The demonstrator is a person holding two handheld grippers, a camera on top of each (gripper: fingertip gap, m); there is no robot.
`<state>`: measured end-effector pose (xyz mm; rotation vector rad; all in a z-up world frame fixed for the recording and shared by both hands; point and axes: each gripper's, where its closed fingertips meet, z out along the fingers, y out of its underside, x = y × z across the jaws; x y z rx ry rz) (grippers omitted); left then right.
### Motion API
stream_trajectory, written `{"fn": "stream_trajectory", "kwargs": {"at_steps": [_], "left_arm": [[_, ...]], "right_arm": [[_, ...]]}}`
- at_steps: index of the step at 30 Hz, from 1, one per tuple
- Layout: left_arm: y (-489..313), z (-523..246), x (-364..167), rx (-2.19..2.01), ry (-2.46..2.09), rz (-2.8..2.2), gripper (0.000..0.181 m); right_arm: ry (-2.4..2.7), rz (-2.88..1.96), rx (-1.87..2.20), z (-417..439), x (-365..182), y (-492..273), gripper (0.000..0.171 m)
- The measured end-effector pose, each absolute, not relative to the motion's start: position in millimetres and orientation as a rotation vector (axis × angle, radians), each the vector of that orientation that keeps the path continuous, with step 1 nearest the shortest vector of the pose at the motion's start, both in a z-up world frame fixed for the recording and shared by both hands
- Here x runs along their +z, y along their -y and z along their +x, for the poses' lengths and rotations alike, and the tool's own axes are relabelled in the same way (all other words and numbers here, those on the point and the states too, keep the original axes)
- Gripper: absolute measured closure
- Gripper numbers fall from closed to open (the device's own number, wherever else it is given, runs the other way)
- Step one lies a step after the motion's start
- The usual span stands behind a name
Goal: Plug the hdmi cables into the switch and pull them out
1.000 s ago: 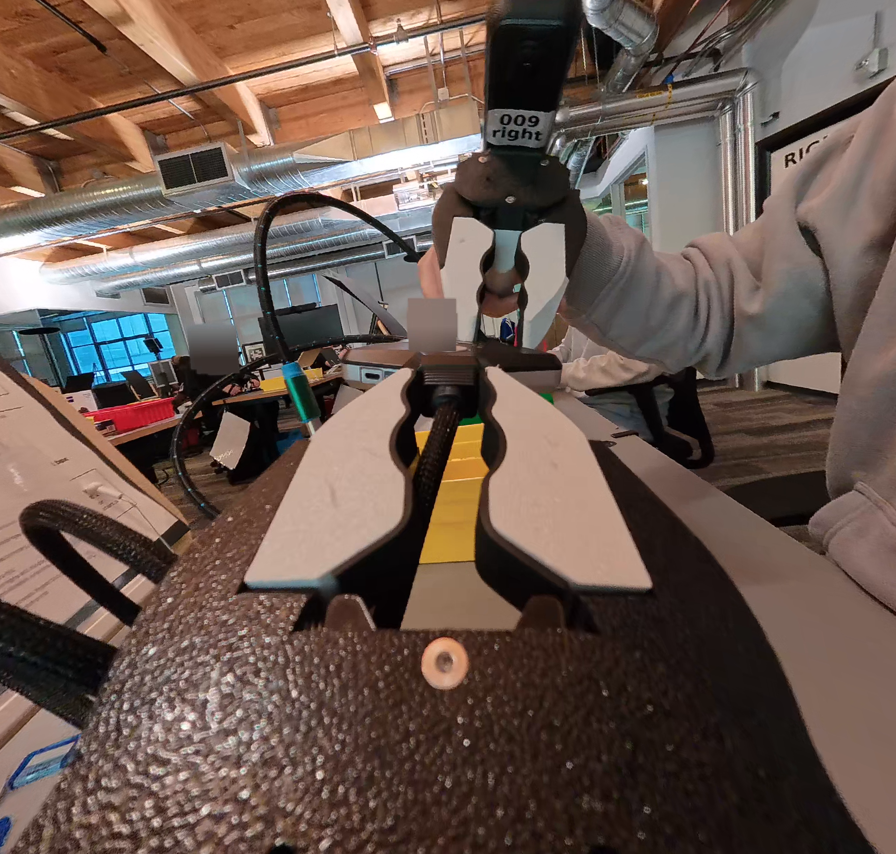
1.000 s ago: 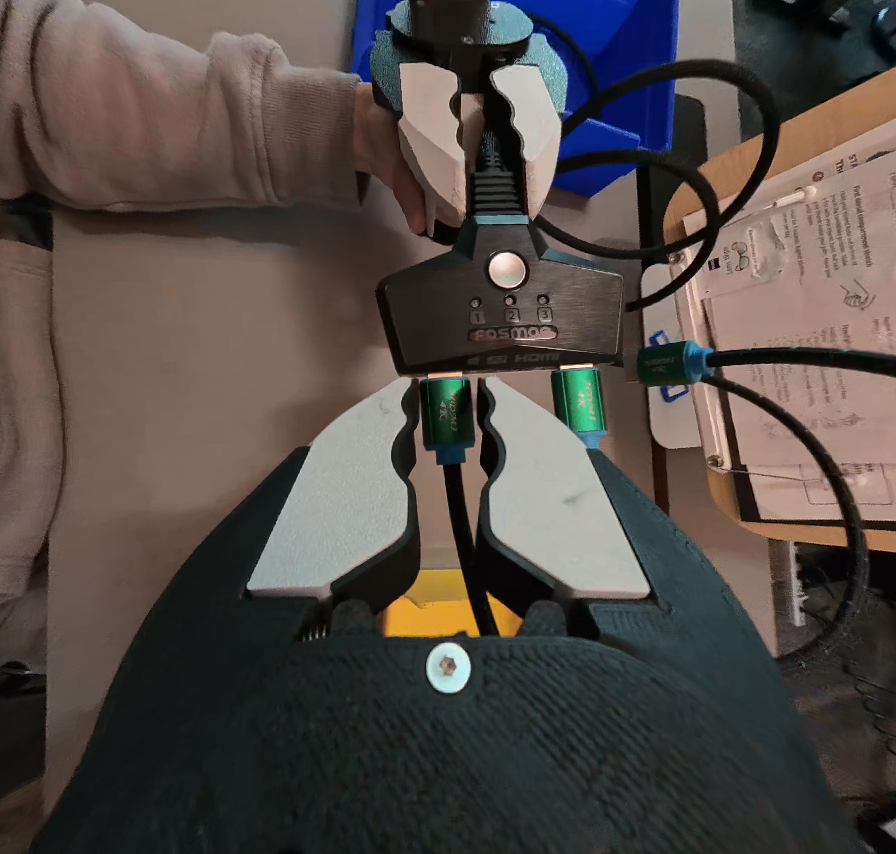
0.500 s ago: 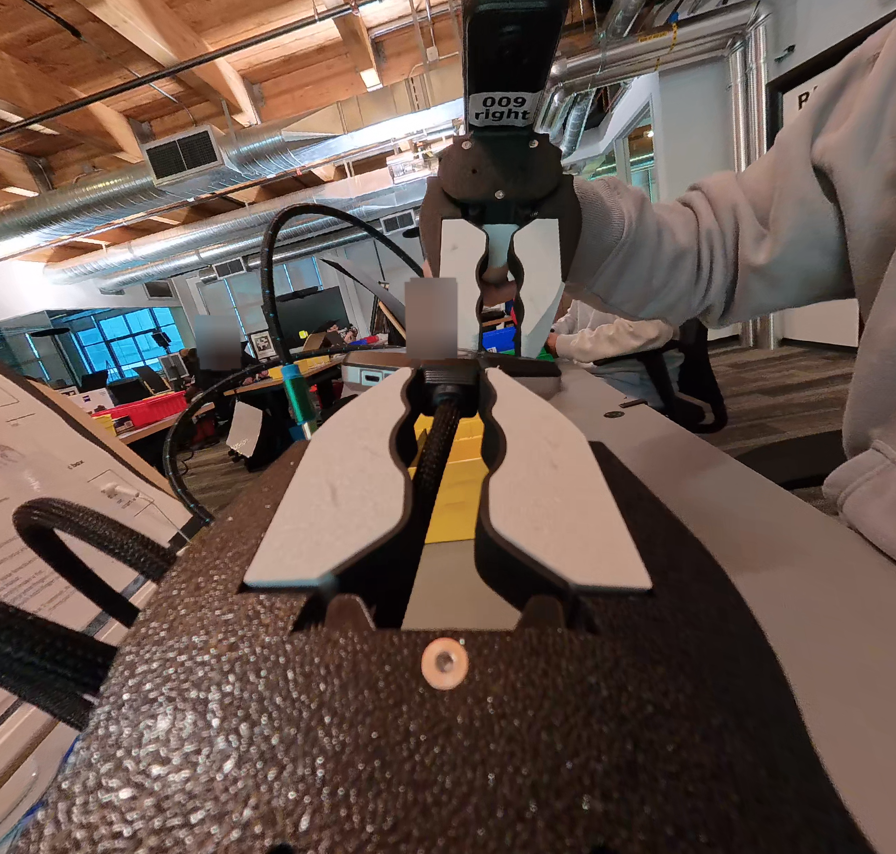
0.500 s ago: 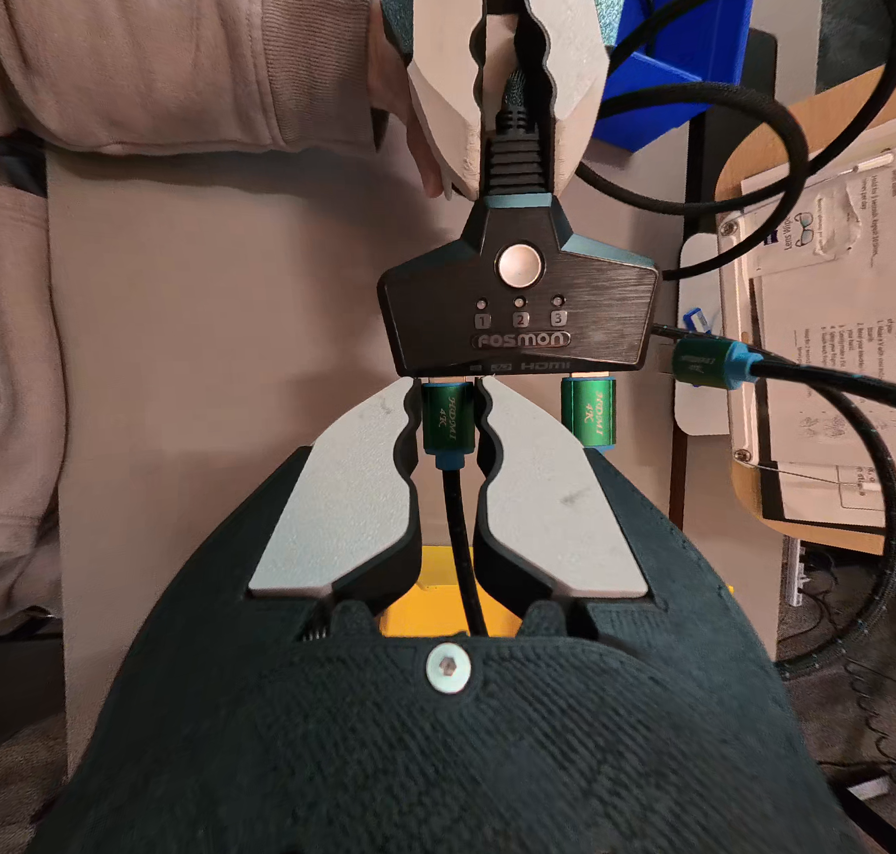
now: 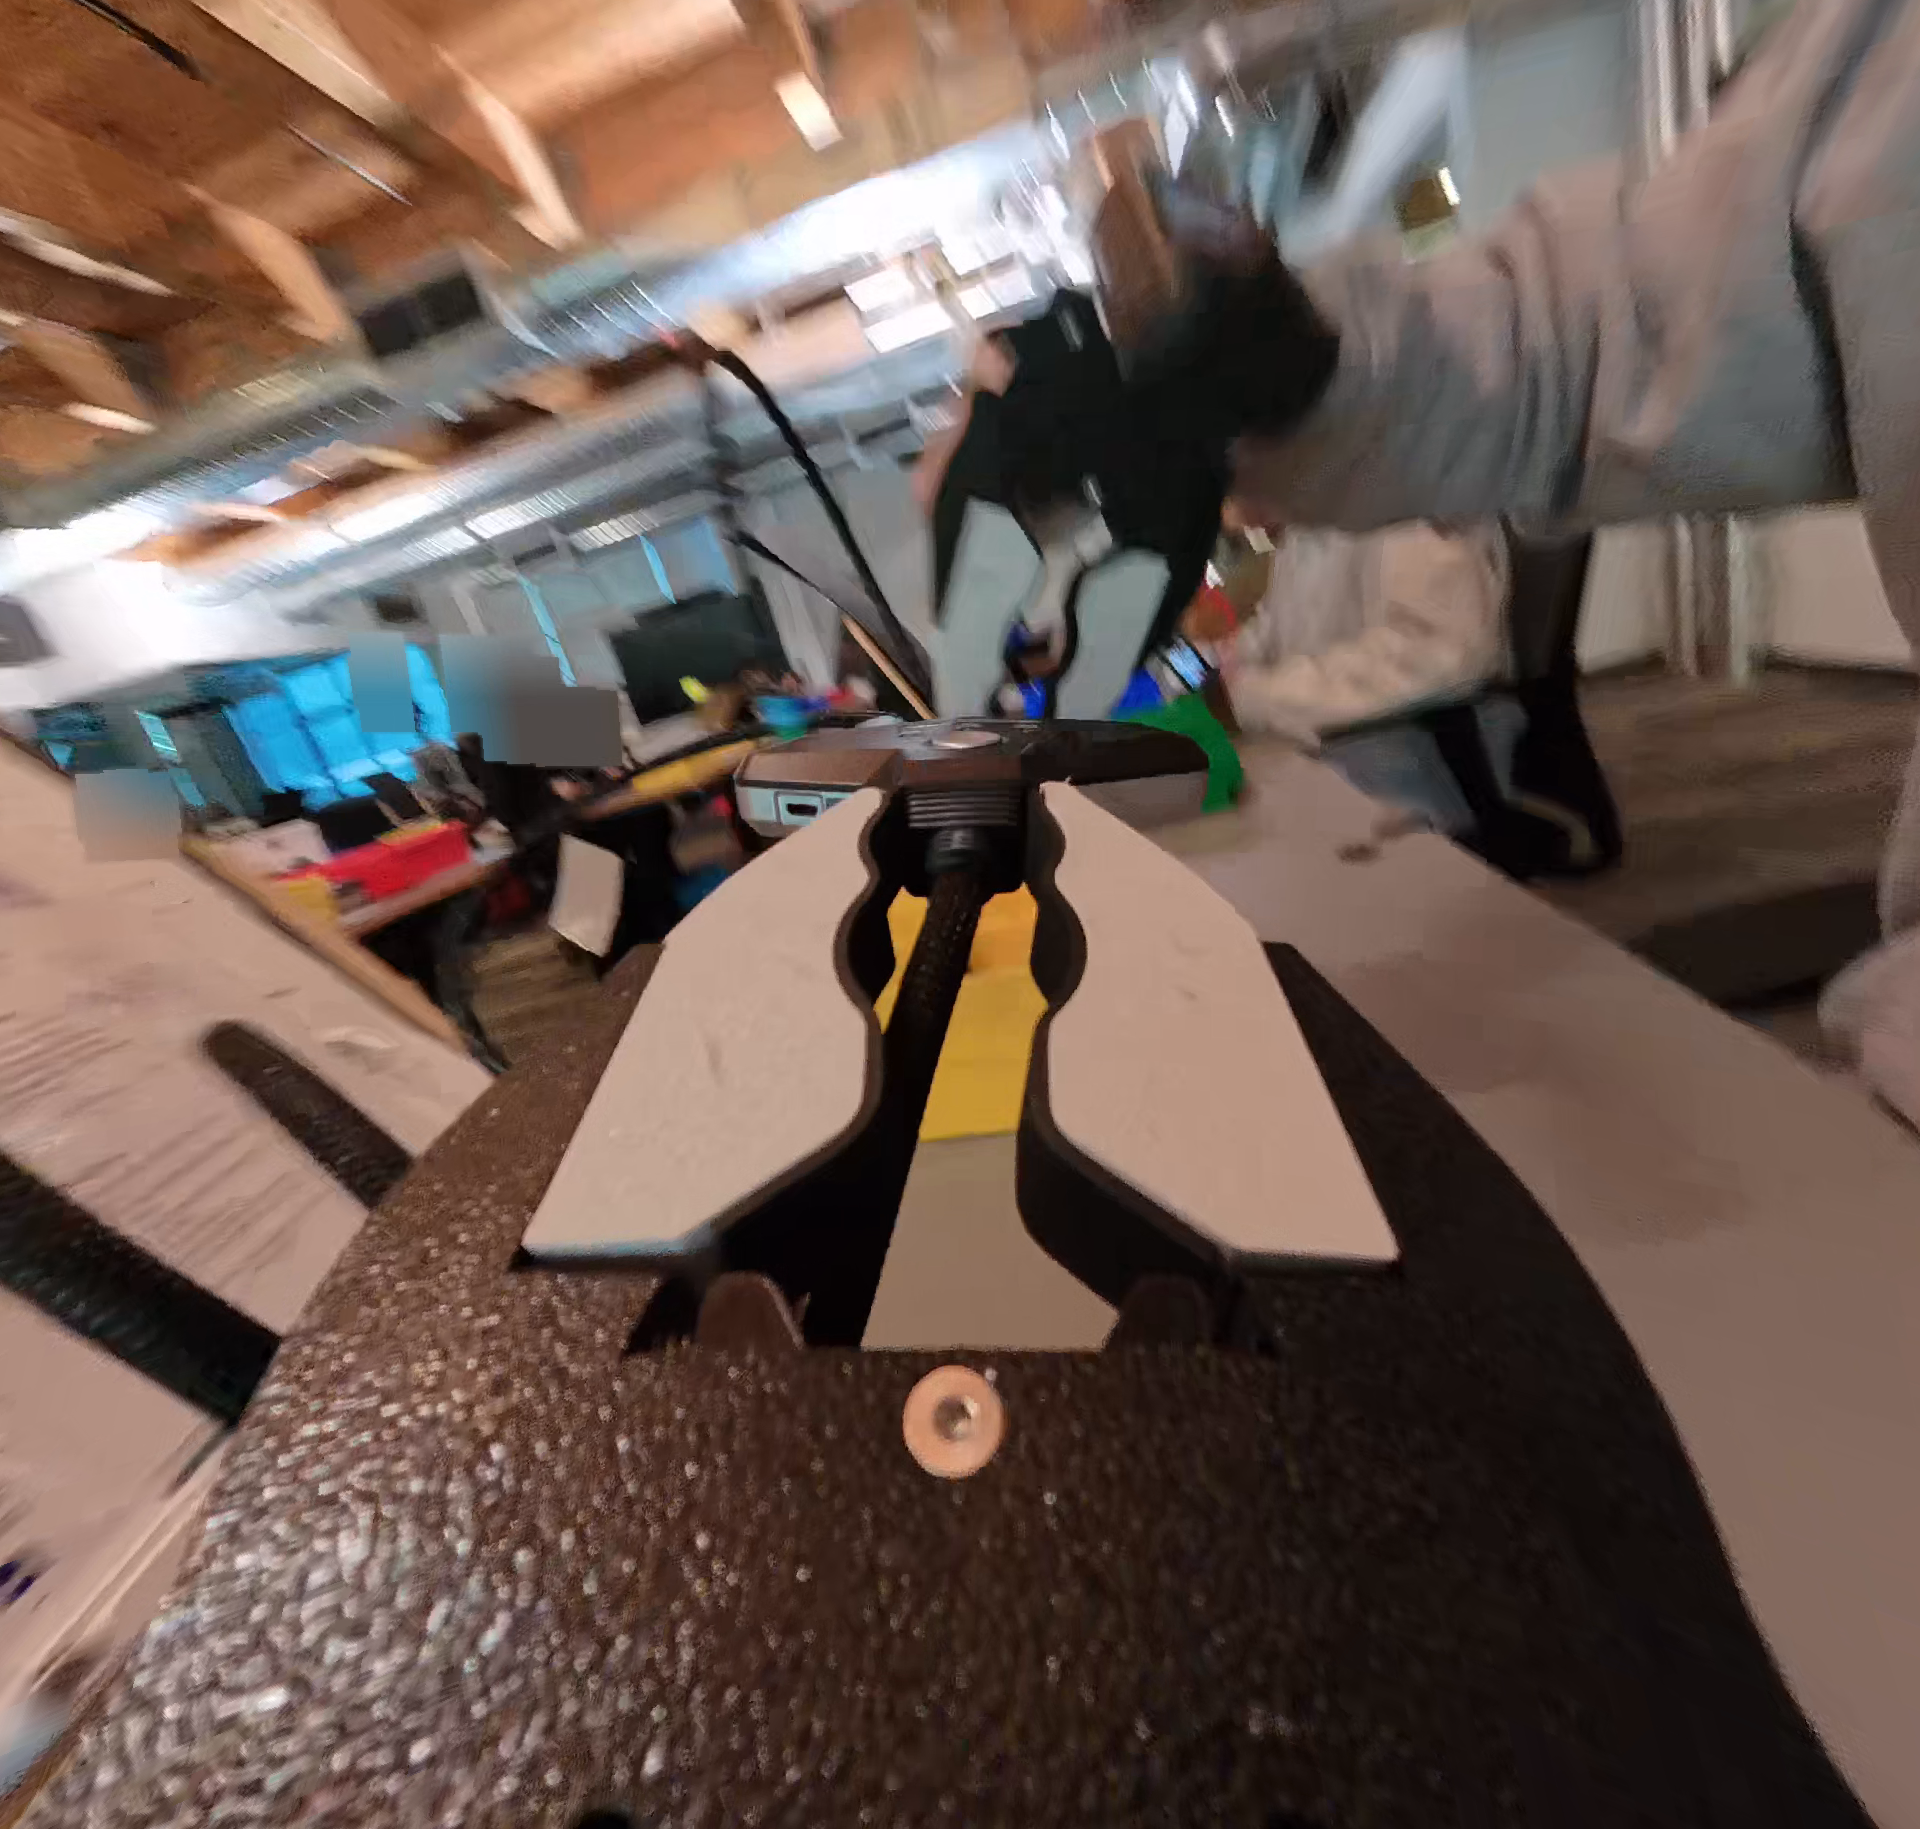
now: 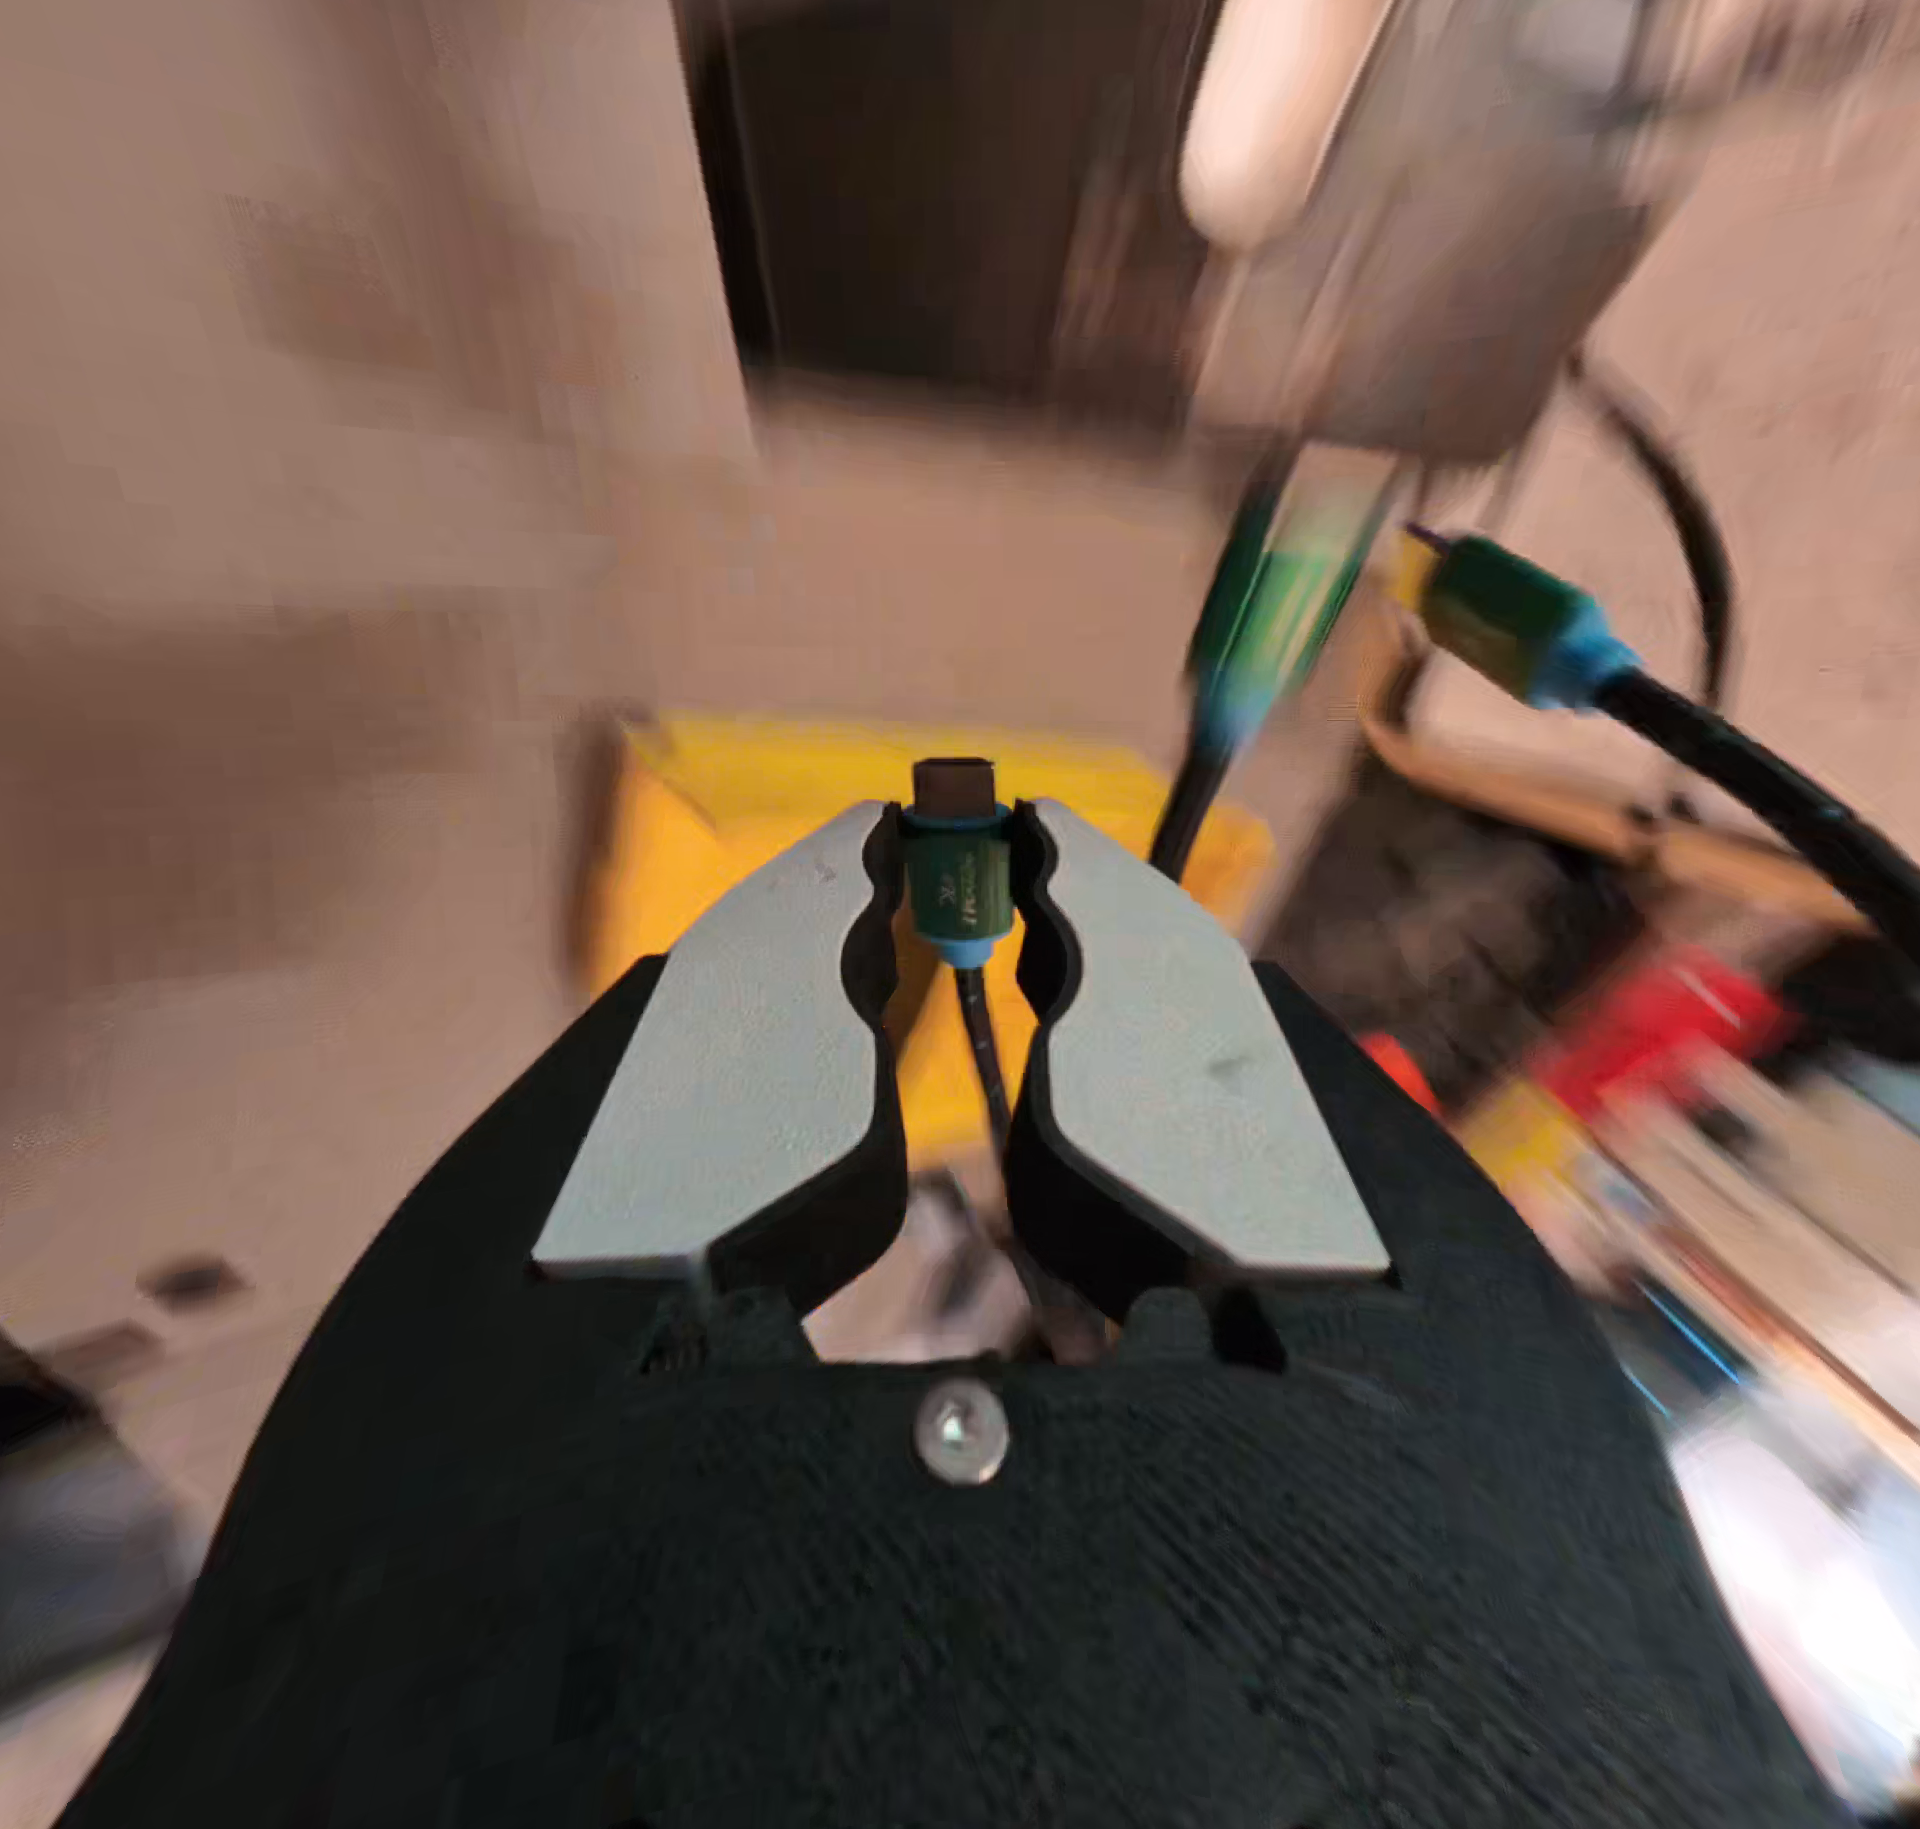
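My left gripper (image 5: pixel 961 805) is shut on the black braided cable (image 5: pixel 940 958) just behind the black HDMI switch (image 5: pixel 966 749), which it holds above the table. An open port (image 5: pixel 800 805) shows on the switch's left side. My right gripper (image 6: pixel 954 815) is shut on a green HDMI plug (image 6: pixel 956 886); the plug's metal tip (image 6: pixel 951 784) is bare and free of the switch. The switch (image 6: pixel 1455 273) is a blur at the upper right. A second green plug (image 6: pixel 1278 584) hangs at its lower edge. A third green plug (image 6: pixel 1507 626) hangs loose to the right.
A yellow bin (image 6: pixel 727 823) sits under both grippers. A clipboard with papers (image 5: pixel 156 1000) lies left of the left gripper, with black cable loops (image 5: pixel 301 1104) over it. A person's grey sleeve (image 5: pixel 1558 345) reaches in from the right. Red clutter (image 6: pixel 1662 1021) is at the right.
My right gripper has pulled its green plug out of the switch and drawn back from it. The left gripper and switch have swung aside. Both views are now motion-blurred.
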<state>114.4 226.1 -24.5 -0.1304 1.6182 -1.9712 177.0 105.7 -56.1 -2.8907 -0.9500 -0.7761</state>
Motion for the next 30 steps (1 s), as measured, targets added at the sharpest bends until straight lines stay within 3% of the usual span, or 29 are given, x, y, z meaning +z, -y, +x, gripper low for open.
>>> {"fn": "stream_trajectory", "kwargs": {"at_steps": [1,3,7,13,21,30], "left_arm": [[-247.1,112.3,-17.3,-1.999,-1.543,-0.171,0.159],[-276.1,109.2,-14.2,-1.937,-1.505,-0.228,0.159],[-283.4,98.7,-3.6,-1.894,-1.473,-0.2,0.159],[-249.5,95.2,-4.8,-1.862,-1.585,-0.104,0.159],[-196.4,129.4,-41.8,-1.663,-1.819,-0.165,0.159],[-231.8,127.3,-30.7,-1.791,-1.674,-0.229,0.159]], "right_arm": [[0.976,-2.907,-0.922,197.9,-52.1,-89.9,0.151],[0.766,-2.836,-0.564,178.5,-47.1,-81.3,0.151],[0.647,-2.683,-0.862,199.9,10.7,-68.2,0.151],[0.367,-2.389,-0.961,201.6,39.5,-70.6,0.151],[0.463,-2.1,-0.84,156.1,30.0,-99.9,0.151],[0.506,-2.49,-1.023,192.1,-16.3,-32.2,0.152]]}}
